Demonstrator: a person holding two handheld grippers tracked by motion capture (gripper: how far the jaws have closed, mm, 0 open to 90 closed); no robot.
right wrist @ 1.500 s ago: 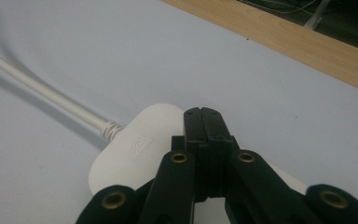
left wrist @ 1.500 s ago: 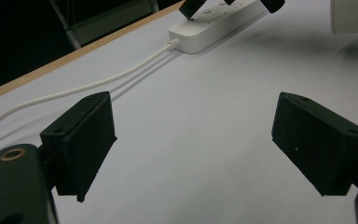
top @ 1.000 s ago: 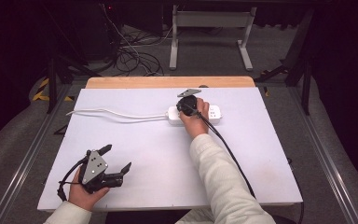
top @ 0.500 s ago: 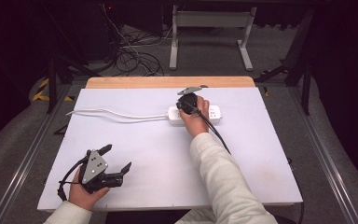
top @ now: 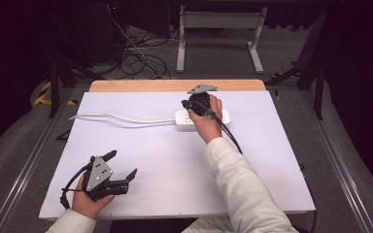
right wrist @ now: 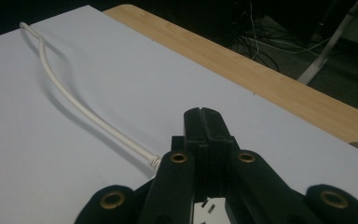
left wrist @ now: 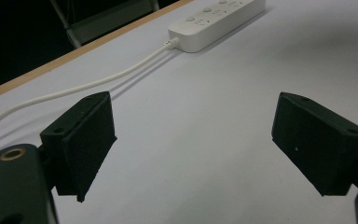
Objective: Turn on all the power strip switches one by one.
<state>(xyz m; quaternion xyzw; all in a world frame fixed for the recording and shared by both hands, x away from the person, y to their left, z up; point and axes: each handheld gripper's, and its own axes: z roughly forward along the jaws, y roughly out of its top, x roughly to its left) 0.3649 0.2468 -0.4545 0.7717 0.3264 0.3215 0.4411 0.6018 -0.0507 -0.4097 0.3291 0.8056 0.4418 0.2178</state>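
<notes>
Right hand-held gripper (right wrist: 204, 122) jaws together, hiding power strip (top: 223, 116); left hand-held gripper (left wrist: 193, 144) wide

Matt white table top (top: 165, 160) with a bare wood far edge; smooth, seemingly plastic white power strip (left wrist: 216, 21).

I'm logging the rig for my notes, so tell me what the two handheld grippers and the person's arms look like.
Both the left gripper and right gripper are black, with blocky two-jaw ends, brass-coloured rivets at the joints and a grey three-cornered plate on top. A black cable trails from each. The person wears cream long sleeves.
</notes>
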